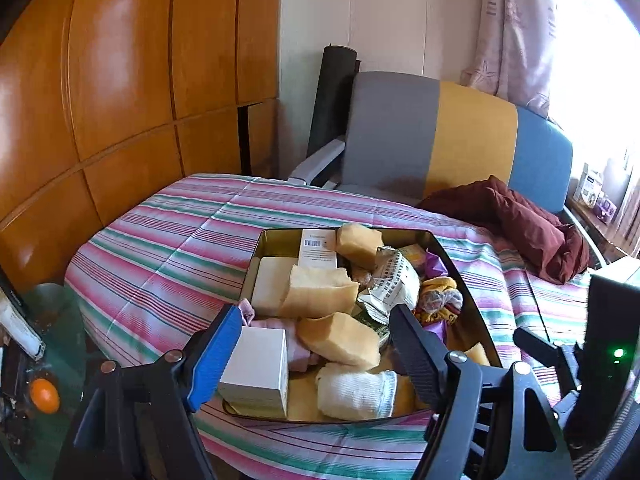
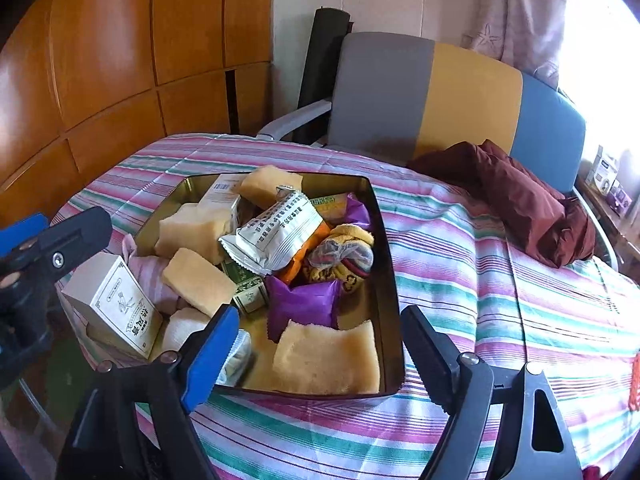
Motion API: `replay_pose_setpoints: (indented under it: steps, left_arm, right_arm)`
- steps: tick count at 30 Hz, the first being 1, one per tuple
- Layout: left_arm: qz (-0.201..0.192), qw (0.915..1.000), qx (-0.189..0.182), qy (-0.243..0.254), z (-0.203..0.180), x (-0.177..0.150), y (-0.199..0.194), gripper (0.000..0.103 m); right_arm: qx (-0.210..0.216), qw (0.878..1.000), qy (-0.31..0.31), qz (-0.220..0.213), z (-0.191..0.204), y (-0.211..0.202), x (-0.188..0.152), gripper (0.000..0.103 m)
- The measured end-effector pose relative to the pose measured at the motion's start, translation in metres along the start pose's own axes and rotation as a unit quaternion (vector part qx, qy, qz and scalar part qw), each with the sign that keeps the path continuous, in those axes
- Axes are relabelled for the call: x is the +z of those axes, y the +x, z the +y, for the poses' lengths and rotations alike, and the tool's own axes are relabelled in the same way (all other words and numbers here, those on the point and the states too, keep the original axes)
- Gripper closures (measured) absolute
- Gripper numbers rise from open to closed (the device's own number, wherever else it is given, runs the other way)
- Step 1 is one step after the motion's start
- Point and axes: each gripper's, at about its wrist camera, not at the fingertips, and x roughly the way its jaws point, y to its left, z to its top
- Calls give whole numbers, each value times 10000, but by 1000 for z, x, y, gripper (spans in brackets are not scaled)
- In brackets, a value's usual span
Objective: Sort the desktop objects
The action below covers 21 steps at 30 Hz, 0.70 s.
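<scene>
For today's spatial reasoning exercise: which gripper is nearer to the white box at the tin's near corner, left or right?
Left. The left gripper has the white box right against its blue finger. The right gripper hovers over the tin's other near corner.

Not much is actually readable here. The small white cardboard box (image 2: 116, 312) at lower left has big Chinese characters, too distorted to make out. The white foil snack wrapper (image 2: 276, 232) mid-frame has rows of tiny Chinese print, illegible. The tall white carton (image 1: 318, 248) shows just a barcode.
</scene>
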Motion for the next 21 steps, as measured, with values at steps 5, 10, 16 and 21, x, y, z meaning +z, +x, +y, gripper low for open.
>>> replay_pose_setpoints:
  steps: [5, 10, 16, 21]
  left_arm:
    - [8, 9997, -188, -137, 2, 1, 2, 26]
    - [80, 9997, -163, -176, 4, 3, 9, 32]
    - [195, 9995, -131, -220, 6, 3, 16, 37]
    - [217, 9995, -118, -216, 8, 4, 18, 37]
  right_arm:
    - [51, 10000, -57, 31, 4, 6, 3, 20]
    - [93, 9999, -89, 55, 7, 11, 7, 19]
    - [124, 9998, -131, 76, 11, 18, 12, 19]
    - [141, 9997, -184, 100, 15, 20, 12, 19]
